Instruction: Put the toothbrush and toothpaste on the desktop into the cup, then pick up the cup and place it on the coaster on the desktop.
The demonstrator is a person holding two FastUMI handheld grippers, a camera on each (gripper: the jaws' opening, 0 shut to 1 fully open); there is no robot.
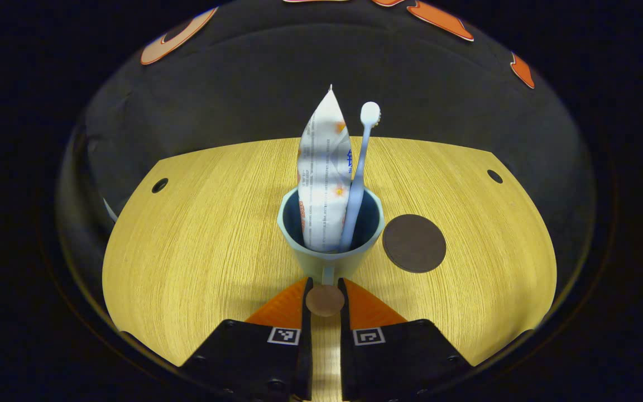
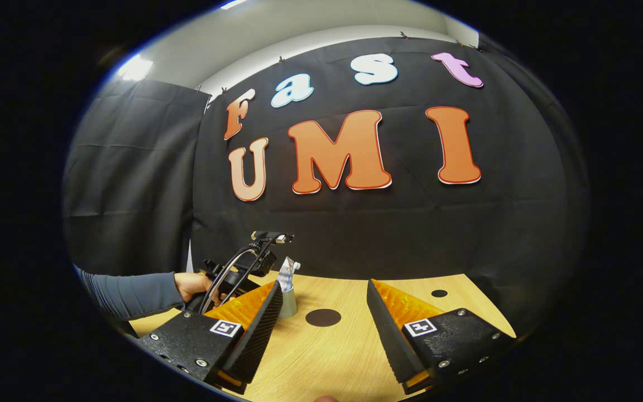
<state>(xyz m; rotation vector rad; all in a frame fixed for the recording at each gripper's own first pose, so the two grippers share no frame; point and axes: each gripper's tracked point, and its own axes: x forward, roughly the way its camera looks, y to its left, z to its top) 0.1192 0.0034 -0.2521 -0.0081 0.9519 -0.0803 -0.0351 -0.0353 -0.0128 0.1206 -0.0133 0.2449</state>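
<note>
Wooden counter [image 1: 198,234], left gripper view: the left tool [image 1: 325,298] grips the cup's [image 1: 330,254] handle; toothpaste [image 1: 324,173] and toothbrush [image 1: 359,178] stand inside, coaster [image 1: 414,243] just beside. Right gripper view: the right tool [image 2: 324,318] gapes wide, empty, above the counter; the cup stands near the coaster.

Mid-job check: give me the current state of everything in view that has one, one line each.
cup: upright on the desktop, beside the coaster, not on it
toothpaste: standing in the cup
toothbrush: standing in the cup, head up
coaster: bare
left hand-held gripper: shut on the cup's handle
right hand-held gripper: open, holding nothing
</note>
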